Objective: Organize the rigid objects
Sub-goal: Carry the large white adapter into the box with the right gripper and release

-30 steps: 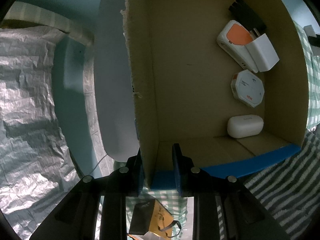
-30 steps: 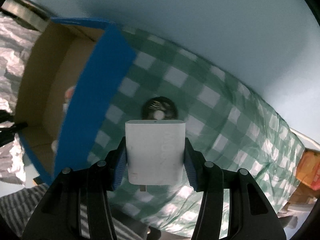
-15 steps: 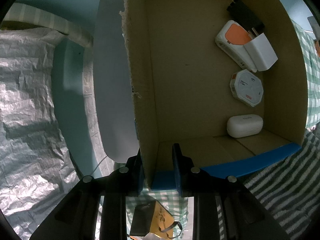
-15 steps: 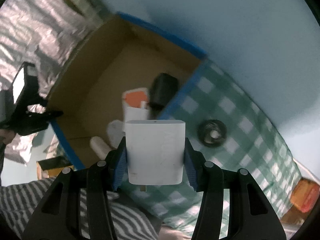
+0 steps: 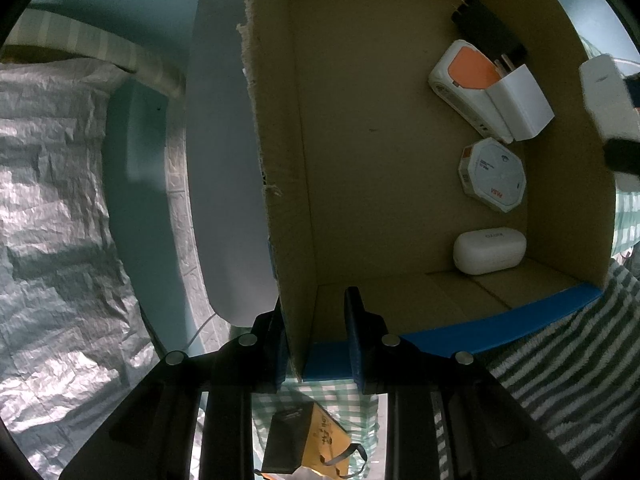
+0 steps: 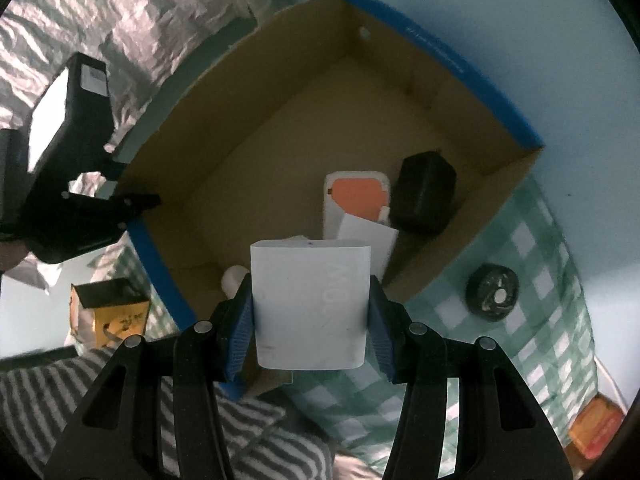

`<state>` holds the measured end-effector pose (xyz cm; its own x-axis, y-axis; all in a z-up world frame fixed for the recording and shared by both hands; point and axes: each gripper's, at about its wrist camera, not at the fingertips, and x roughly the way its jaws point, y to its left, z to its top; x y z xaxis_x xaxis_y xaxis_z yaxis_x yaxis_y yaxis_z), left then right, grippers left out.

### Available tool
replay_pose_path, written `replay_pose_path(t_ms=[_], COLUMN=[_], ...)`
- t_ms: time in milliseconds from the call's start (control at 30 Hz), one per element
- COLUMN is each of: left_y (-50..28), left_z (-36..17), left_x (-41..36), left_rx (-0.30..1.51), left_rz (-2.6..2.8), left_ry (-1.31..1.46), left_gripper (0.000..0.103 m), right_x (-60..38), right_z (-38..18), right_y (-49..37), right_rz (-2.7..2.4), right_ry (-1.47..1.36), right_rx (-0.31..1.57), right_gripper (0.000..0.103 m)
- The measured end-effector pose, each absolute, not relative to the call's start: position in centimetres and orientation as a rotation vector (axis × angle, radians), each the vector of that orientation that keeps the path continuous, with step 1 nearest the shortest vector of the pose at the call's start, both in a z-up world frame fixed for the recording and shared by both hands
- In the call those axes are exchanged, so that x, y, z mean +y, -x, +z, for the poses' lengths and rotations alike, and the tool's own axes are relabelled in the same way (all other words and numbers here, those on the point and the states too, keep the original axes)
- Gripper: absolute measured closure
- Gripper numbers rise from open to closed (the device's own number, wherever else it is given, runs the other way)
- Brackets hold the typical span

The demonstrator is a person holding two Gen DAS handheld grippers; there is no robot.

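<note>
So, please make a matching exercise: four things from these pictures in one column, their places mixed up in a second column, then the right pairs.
Things:
1. white block
2. black wheel
3. white oval case
4. cardboard box wall

Places:
A. on the checked cloth, outside the box
B. between the left jaws
C. on the box floor
D. between the right jaws

Pairs: 1-D, 2-A, 3-C, 4-B

Black plastic throughout: left gripper (image 5: 314, 336) and right gripper (image 6: 310, 328), each with two broad forked arms, round silver screws near the knuckles, and ribbed blue pads lining the fingers (image 6: 240, 332).
</note>
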<state>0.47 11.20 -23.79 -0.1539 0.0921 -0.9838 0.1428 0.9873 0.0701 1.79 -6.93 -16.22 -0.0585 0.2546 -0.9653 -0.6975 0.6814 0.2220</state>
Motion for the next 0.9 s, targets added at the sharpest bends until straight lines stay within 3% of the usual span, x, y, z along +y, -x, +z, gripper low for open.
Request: replay_pose_path(t_ms=[467, 833, 900], left_y=[-0.6, -0.6, -0.6], left_z=[-23.8, -23.8, -23.8], left_x=[11.3, 11.3, 11.4], left_rx=[1.728, 1.728, 1.729], left_rz=[-0.048, -0.047, -0.047], left_ry=[-0.175, -0.177, -0.176], left_gripper=[0.079, 0.079, 0.079], right_x=[-6.3, -7.9, -8.3], right_z=[-20.1, -18.1, -17.4], right_y=[-1.7, -2.6, -2.8], right_rz=[0.763, 0.739, 0.731], right_ry=[0.408, 0.330, 0.324], right_rx=[1.487, 1.440, 1.426], right_gripper=[0.051, 0.051, 0.047])
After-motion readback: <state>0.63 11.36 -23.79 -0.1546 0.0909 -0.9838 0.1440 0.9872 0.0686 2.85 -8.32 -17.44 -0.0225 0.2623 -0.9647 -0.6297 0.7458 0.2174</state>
